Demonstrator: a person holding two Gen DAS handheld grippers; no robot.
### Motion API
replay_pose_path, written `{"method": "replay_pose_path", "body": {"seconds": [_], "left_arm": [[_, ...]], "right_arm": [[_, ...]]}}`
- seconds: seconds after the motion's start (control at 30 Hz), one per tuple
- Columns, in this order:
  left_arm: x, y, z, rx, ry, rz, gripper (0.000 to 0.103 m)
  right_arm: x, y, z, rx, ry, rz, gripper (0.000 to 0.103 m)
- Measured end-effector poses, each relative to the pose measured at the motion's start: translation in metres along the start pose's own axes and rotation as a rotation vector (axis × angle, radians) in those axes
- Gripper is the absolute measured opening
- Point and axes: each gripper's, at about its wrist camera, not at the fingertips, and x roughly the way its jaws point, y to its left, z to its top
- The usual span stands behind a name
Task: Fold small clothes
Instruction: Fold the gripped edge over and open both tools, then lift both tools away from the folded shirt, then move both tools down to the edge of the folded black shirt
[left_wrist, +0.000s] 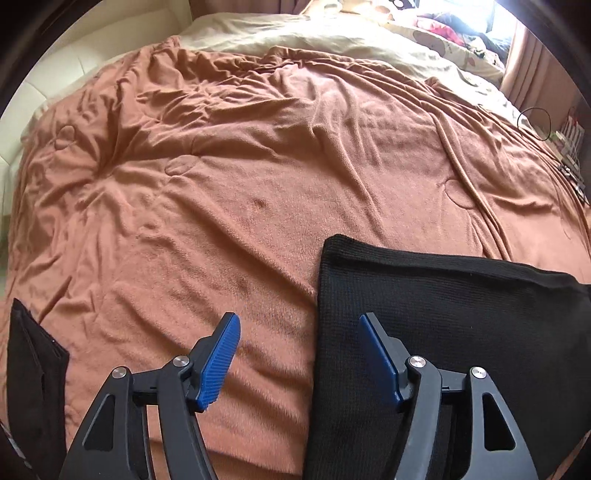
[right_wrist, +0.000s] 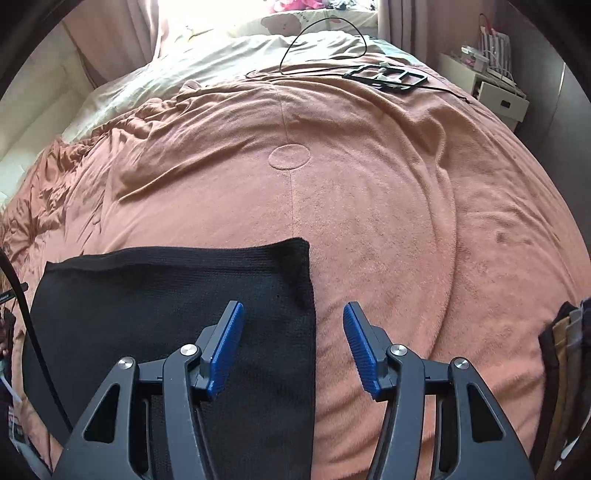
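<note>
A black knit garment (left_wrist: 436, 317) lies flat on the rust-brown blanket (left_wrist: 258, 166), folded into a rectangle. My left gripper (left_wrist: 299, 325) is open above its left edge, with the right finger over the cloth and the left finger over the blanket. In the right wrist view the same black garment (right_wrist: 166, 295) fills the lower left. My right gripper (right_wrist: 293, 314) is open over its right edge, with the left finger above the cloth and the right finger above the blanket (right_wrist: 388, 203). Neither gripper holds anything.
A second dark piece of cloth (left_wrist: 33, 369) lies at the blanket's left edge. A stack of folded clothes (right_wrist: 565, 350) sits at the right. A black cable and a flat black frame (right_wrist: 388, 77) lie at the far end. A white drawer unit (right_wrist: 498, 96) stands beside the bed.
</note>
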Motion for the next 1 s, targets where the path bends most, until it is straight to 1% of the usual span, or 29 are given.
{"method": "replay_pose_path", "body": {"seconds": [0.13, 0.23, 0.37, 0.43, 0.5, 0.53, 0.6, 0.63, 0.67, 0.7, 0.73, 0.77, 0.8, 0.9, 1.0], "left_arm": [[-0.025, 0.007, -0.018, -0.018, -0.020, -0.035, 0.068], [-0.037, 0.008, -0.033, -0.022, -0.027, -0.025, 0.068], [-0.058, 0.007, -0.053, -0.019, -0.041, -0.046, 0.068], [-0.068, 0.008, -0.062, -0.031, -0.045, -0.058, 0.068], [-0.077, 0.009, -0.073, -0.051, -0.056, -0.075, 0.068], [-0.082, 0.009, -0.079, -0.057, -0.061, -0.080, 0.068], [-0.089, 0.008, -0.090, -0.057, -0.068, -0.086, 0.069], [-0.093, 0.008, -0.096, -0.058, -0.073, -0.091, 0.069], [-0.097, 0.008, -0.103, -0.063, -0.078, -0.095, 0.073], [-0.100, 0.008, -0.109, -0.069, -0.082, -0.098, 0.079], [-0.103, 0.008, -0.115, -0.076, -0.085, -0.099, 0.082], [-0.107, 0.008, -0.121, -0.081, -0.088, -0.098, 0.089], [-0.110, 0.008, -0.127, -0.083, -0.094, -0.101, 0.091], [-0.119, 0.009, -0.142, -0.085, -0.103, -0.112, 0.091], [-0.125, 0.013, -0.159, -0.111, -0.106, -0.137, 0.091]], "right_arm": [[-0.027, -0.002, -0.017, 0.005, -0.004, 0.008, 0.054], [-0.045, 0.000, -0.029, 0.004, -0.007, 0.010, 0.054], [-0.068, 0.006, -0.043, -0.012, -0.015, 0.018, 0.055], [-0.079, 0.009, -0.052, -0.027, -0.027, 0.001, 0.060], [-0.091, 0.013, -0.062, -0.046, -0.045, -0.014, 0.070], [-0.096, 0.014, -0.067, -0.044, -0.049, -0.012, 0.073], [-0.106, 0.014, -0.078, -0.028, -0.048, -0.001, 0.084], [-0.110, 0.014, -0.083, -0.025, -0.050, 0.003, 0.085], [-0.113, 0.014, -0.088, -0.024, -0.053, 0.003, 0.087], [-0.116, 0.014, -0.094, -0.024, -0.055, -0.002, 0.088], [-0.119, 0.013, -0.099, -0.022, -0.055, -0.002, 0.089], [-0.122, 0.012, -0.105, -0.016, -0.054, 0.001, 0.089], [-0.125, 0.011, -0.110, -0.007, -0.051, 0.008, 0.089], [-0.133, 0.008, -0.128, 0.010, -0.056, 0.011, 0.089], [-0.139, 0.007, -0.145, 0.014, -0.061, 0.015, 0.089]]}}
